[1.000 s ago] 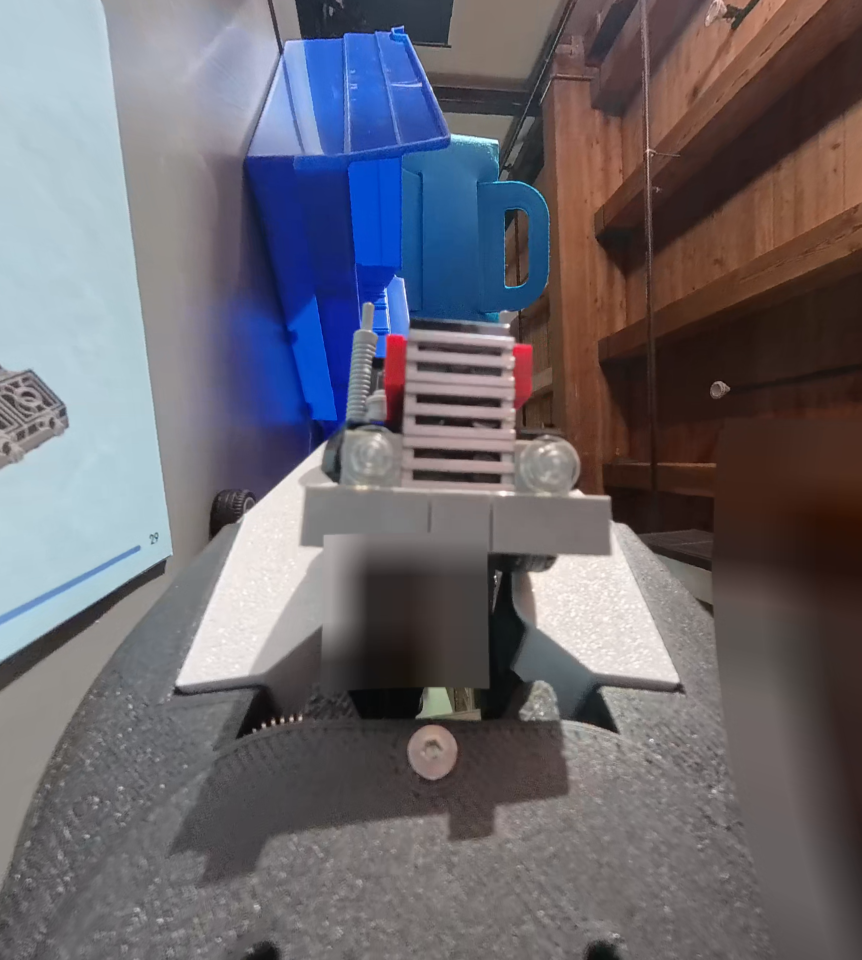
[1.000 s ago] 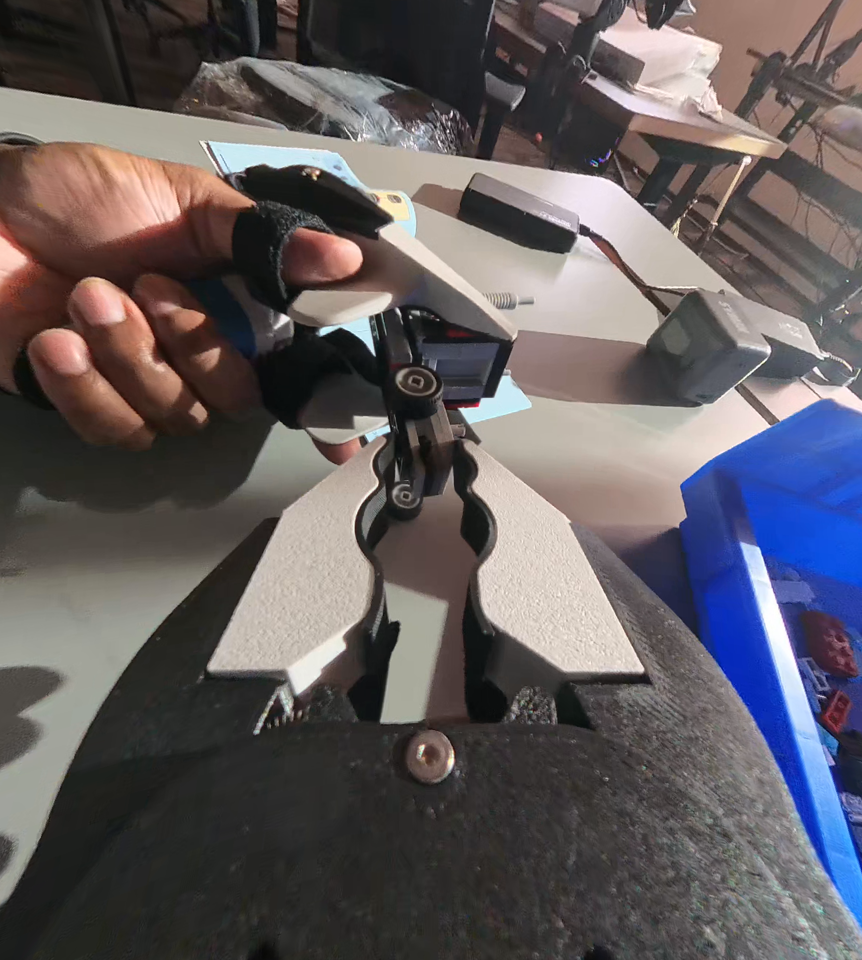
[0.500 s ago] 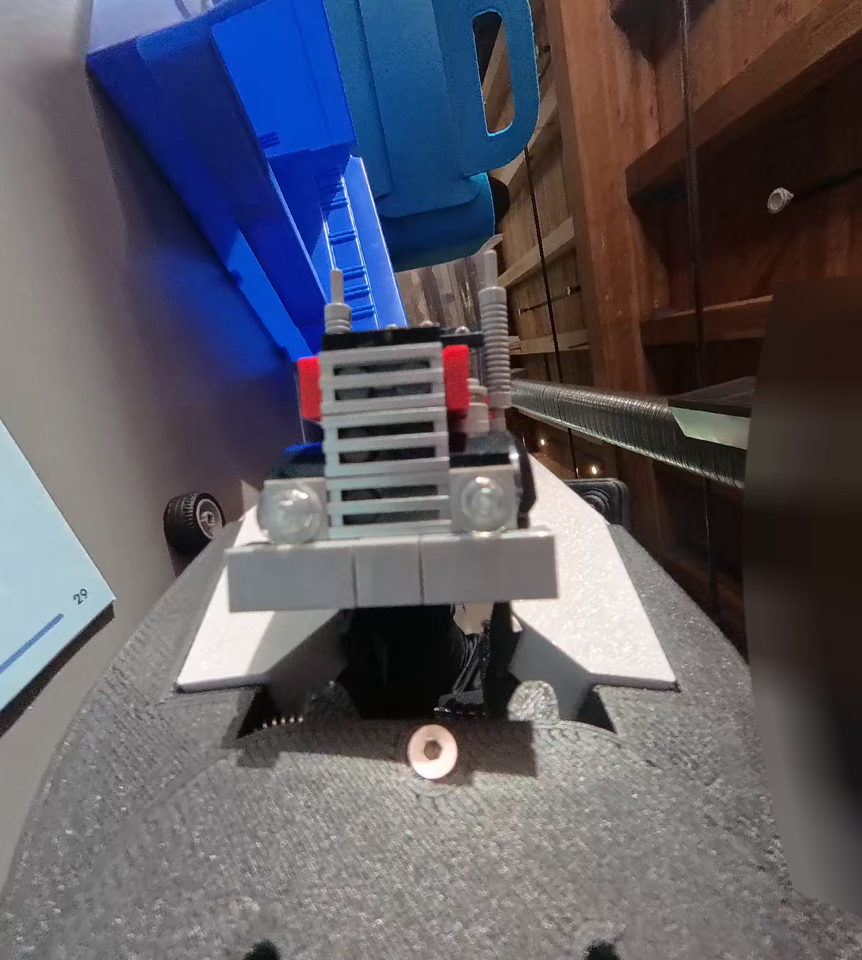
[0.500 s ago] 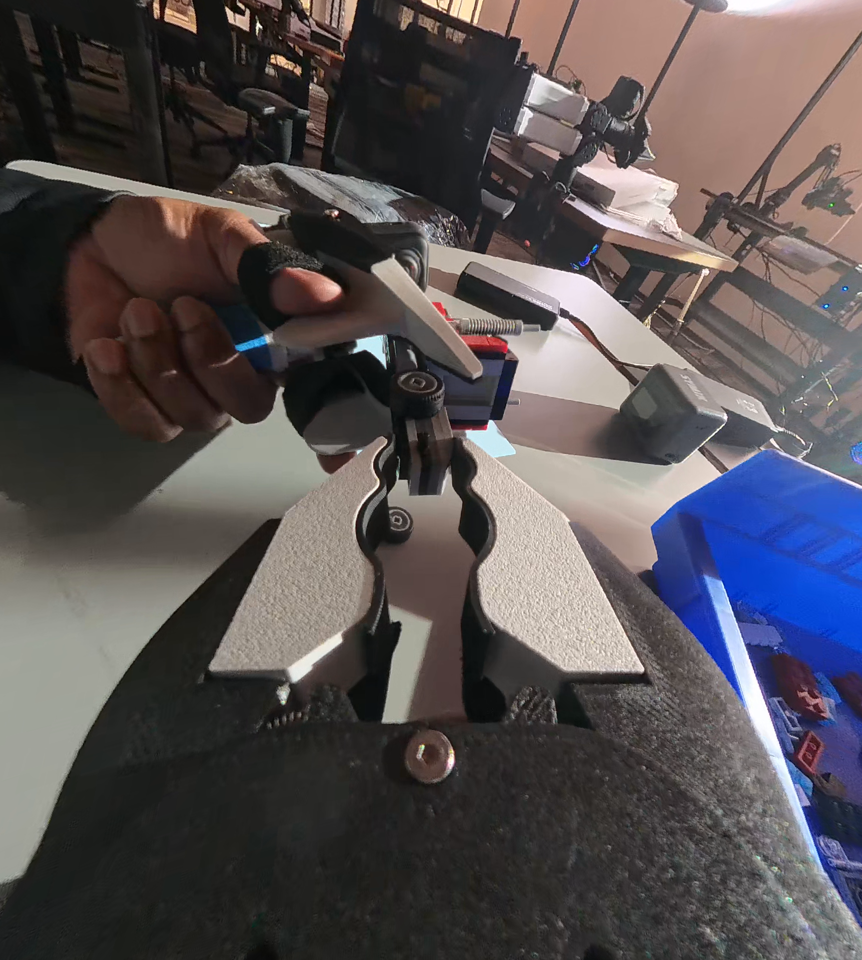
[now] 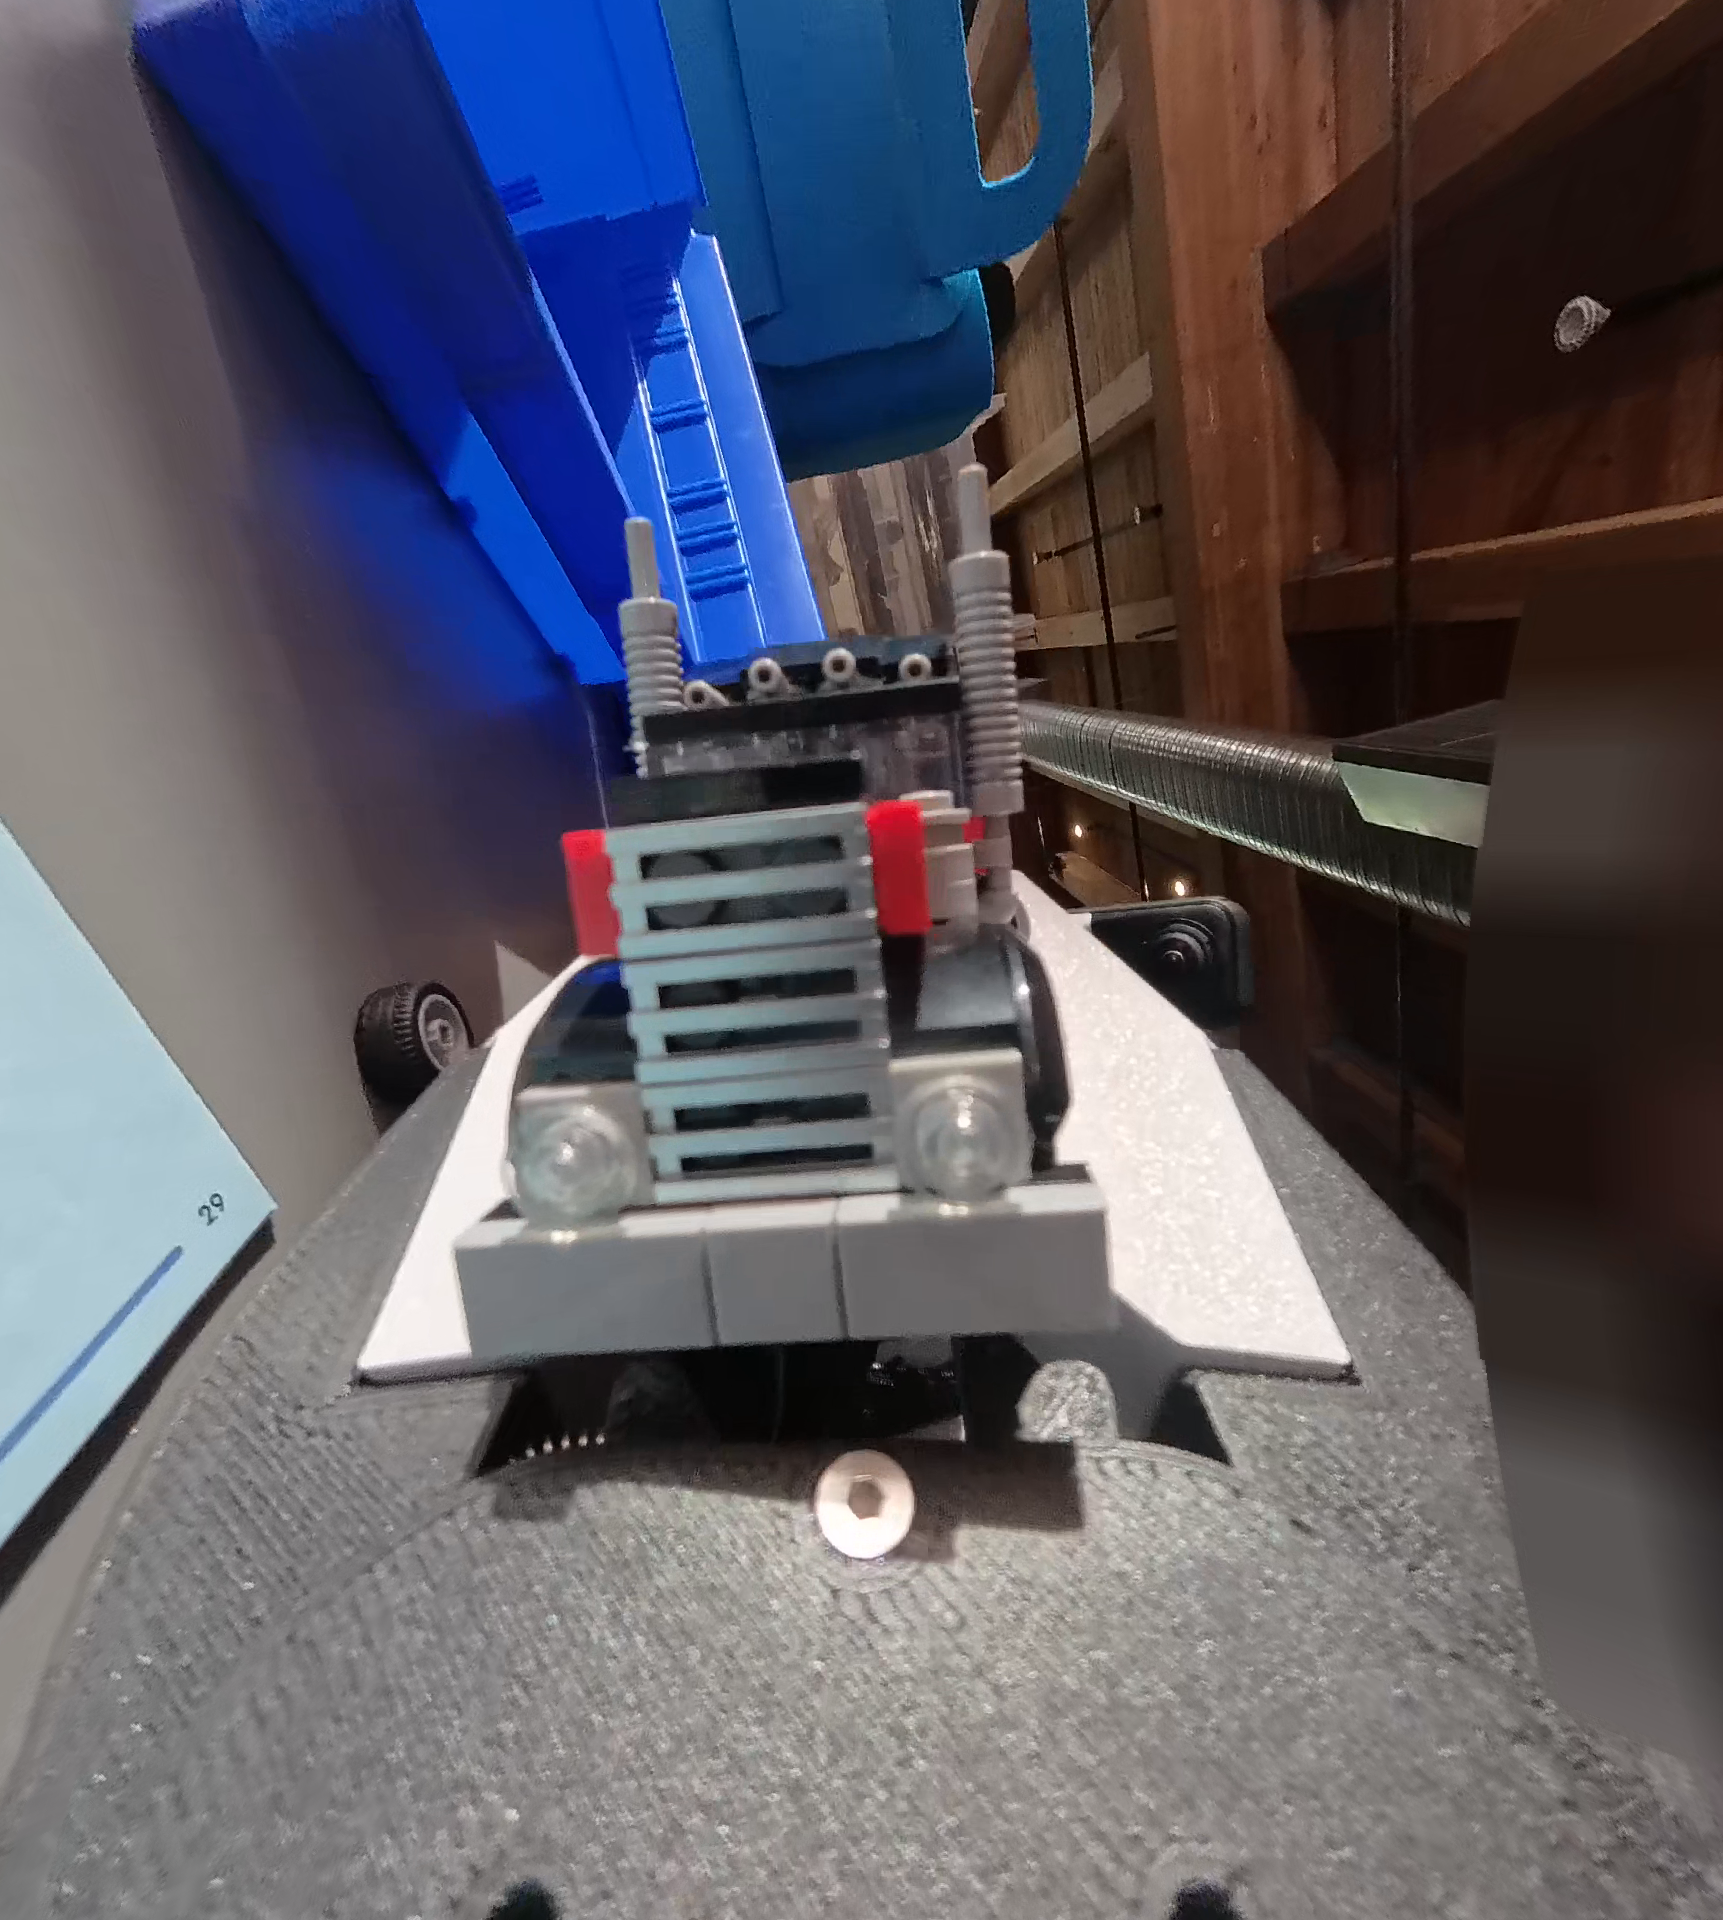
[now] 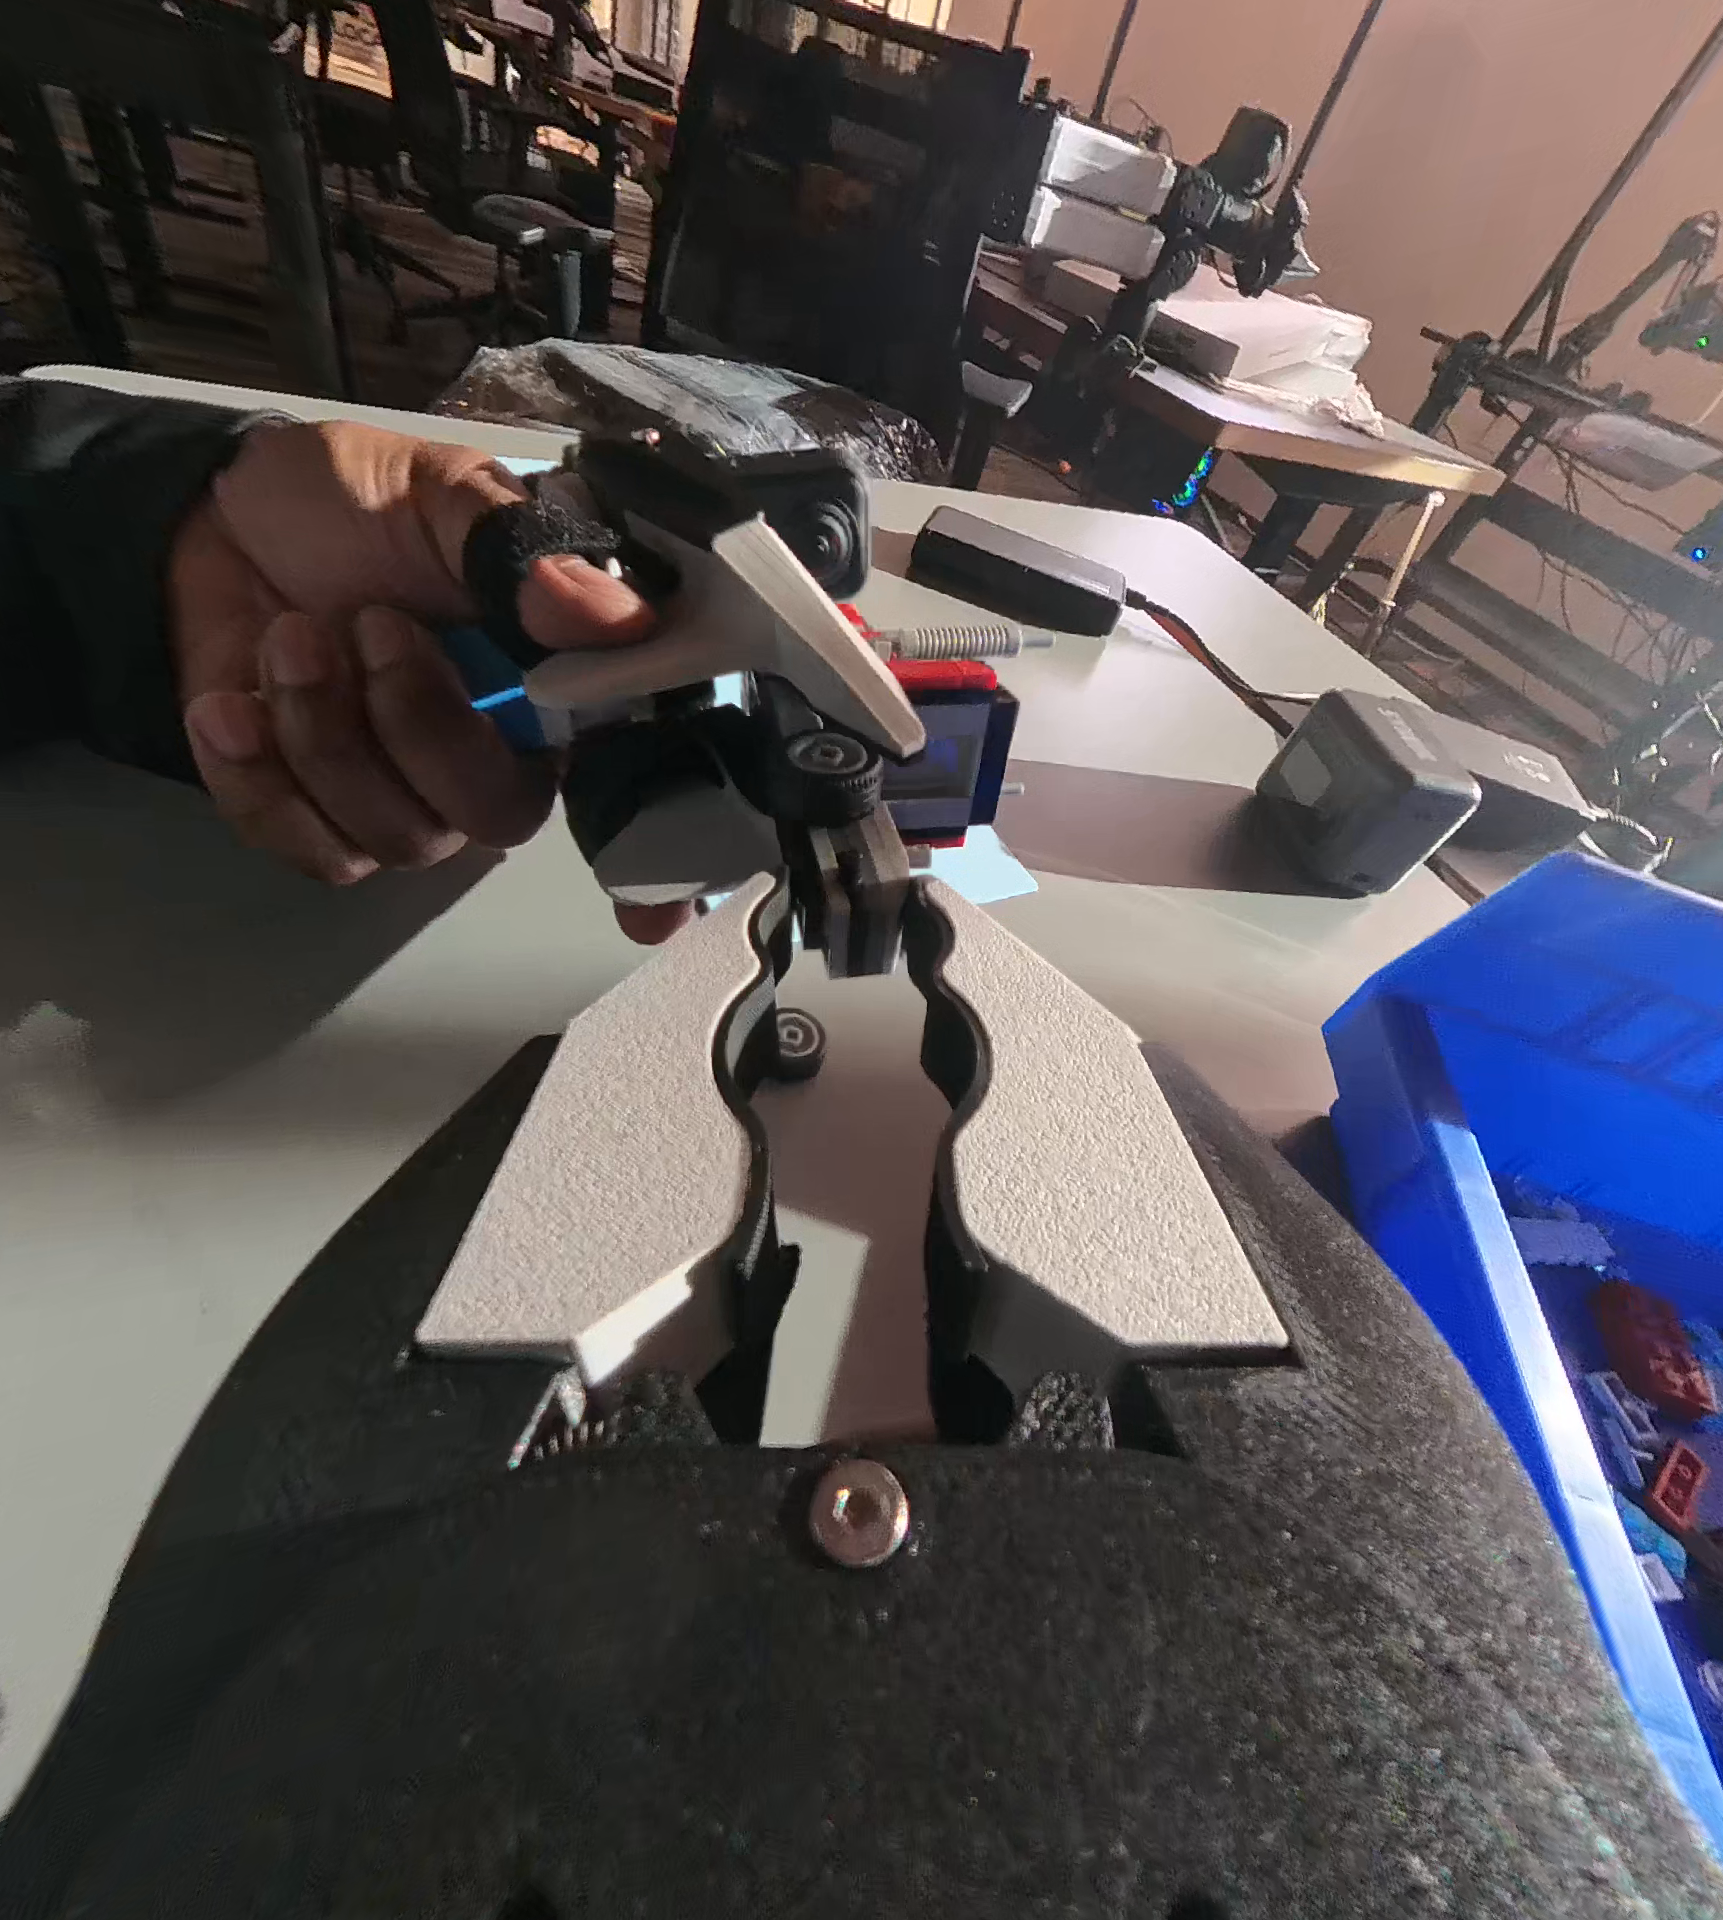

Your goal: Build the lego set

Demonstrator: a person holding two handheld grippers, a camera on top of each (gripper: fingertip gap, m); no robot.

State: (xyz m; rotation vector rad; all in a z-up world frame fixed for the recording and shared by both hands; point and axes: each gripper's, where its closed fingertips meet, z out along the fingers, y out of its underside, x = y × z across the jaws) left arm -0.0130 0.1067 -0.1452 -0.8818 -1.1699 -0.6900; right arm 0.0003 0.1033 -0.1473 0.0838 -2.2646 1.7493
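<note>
The left gripper point(image 5: 784, 1226) is clamped on the lego truck point(image 5: 784, 997), whose grey grille, clear headlights and grey bumper face the left wrist camera; the truck fills the middle of that view, held off the table with its two ribbed grey exhaust stacks pointing toward 12 o'clock. At 9 o'clock of the truck a loose black wheel point(image 5: 412, 1044) sits against the grey table point(image 5: 244, 727), and farther toward 8 o'clock lies the pale blue instruction booklet point(image 5: 26, 1195). A blue bin point(image 5: 400, 291) rises at 11 o'clock, with a lighter blue handled container point(image 5: 867, 208) at 12 o'clock.

In the right wrist view the right gripper point(image 6: 841, 935) stands with its fingers slightly apart, a dark grey lego piece point(image 6: 862, 894) between the tips; whether they press on it I cannot tell. That piece meets the underside of the truck, seen here side-on. A hand point(image 6: 358, 665) at 10 o'clock grips the left gripper's handle. A small black wheel point(image 6: 797, 1039) lies on the table between the right fingers. At 3 o'clock is the blue bin point(image 6: 1522, 1195) with loose bricks inside, and at 1 o'clock a dark boxy camera point(image 6: 1366, 790) and a black adapter point(image 6: 1018, 571)
</note>
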